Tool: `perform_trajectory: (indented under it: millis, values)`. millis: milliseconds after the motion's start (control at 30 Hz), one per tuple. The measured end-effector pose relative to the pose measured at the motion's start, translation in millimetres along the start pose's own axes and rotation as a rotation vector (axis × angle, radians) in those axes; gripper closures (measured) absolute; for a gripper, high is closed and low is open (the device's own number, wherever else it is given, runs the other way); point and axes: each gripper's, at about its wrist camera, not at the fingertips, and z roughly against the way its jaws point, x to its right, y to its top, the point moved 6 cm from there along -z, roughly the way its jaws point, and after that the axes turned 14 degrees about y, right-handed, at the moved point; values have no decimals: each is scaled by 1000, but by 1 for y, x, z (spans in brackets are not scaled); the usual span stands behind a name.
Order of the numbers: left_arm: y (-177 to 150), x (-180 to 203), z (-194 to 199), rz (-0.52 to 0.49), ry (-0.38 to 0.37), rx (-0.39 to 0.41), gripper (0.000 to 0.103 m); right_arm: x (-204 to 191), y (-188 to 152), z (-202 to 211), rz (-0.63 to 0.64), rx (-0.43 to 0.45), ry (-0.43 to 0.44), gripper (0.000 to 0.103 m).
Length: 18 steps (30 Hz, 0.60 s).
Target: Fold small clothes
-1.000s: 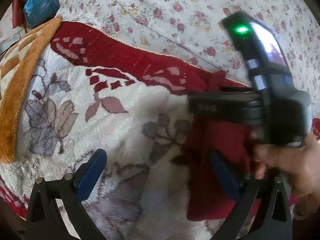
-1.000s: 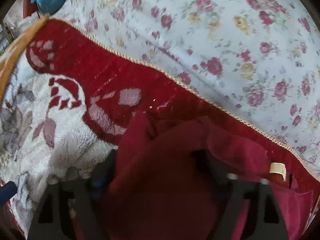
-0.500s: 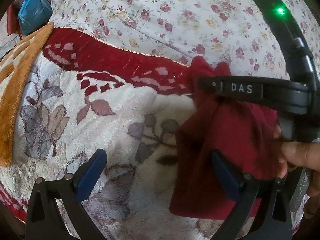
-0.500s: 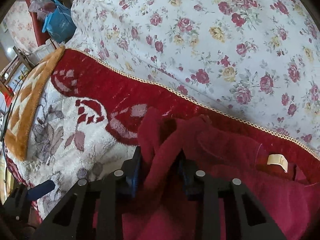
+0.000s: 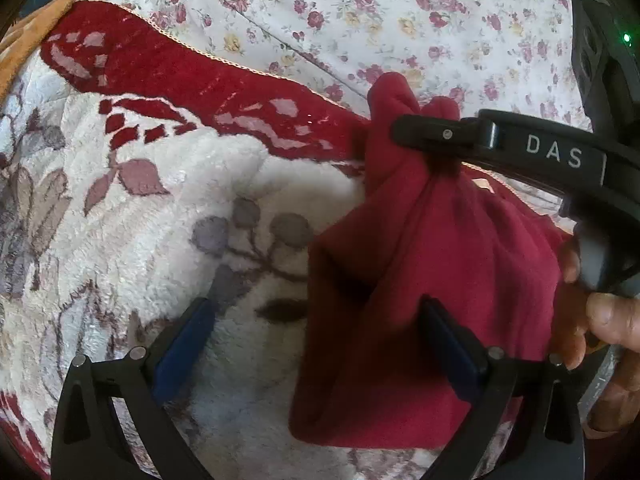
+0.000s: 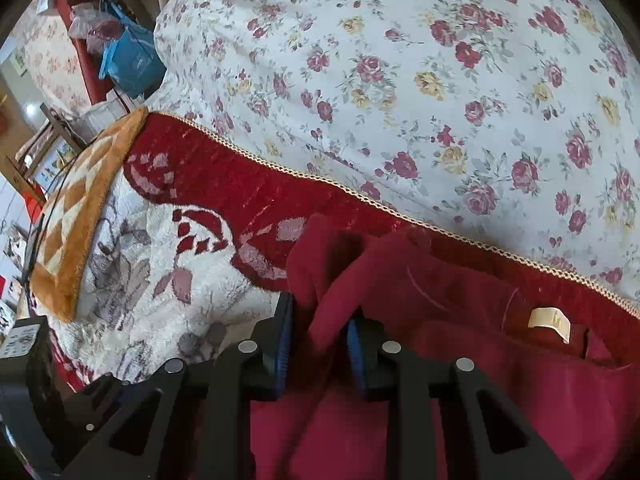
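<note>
Dark red garment (image 5: 420, 248), bunched, pinched by right tool (image 6: 318, 344)

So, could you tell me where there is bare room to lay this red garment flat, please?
The cream plush blanket is bare left of the red garment, between its red border and the orange mat. The floral sheet beyond the border is also free. It is crowded on the right, where the right gripper is closing on bunched cloth.

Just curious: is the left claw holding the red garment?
No, the left claw stands wide open; only the right claw pinches the red garment.
</note>
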Motion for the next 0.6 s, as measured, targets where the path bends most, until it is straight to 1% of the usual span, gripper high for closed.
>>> perform_trajectory:
  millis: [33,67,133,200,333,400,467,500,533,567,600]
  values:
    - [0,1,1,-6,-2,4,9,1,0,1,-2,3,3,76]
    - [-1,4,2,-22,-3,12,12,1,-1,2,-4,4,6,77]
    - [-3,8,5,-45,-11,19,26,1,-2,3,-8,6,12,77]
    - [-4,11,7,-63,-5,23,29,1,-3,4,-8,7,13,78]
    - [-3,9,7,-53,0,15,29,0,-4,9,-10,13,11,78]
    - [-4,11,8,-65,11,19,29,0,-5,11,-8,17,8,78]
    - [-3,15,9,-88,14,23,37,0,-6,13,-7,19,10,79]
    - [-4,18,9,-98,-1,16,48,0,-6,14,-9,21,12,79]
    - [-5,21,9,-100,-14,9,64,0,-7,15,-10,23,14,80]
    - [-6,24,10,-102,-32,0,69,0,-8,16,-11,27,16,80]
    - [-6,27,13,-112,-31,6,75,1,-8,17,-12,31,17,80]
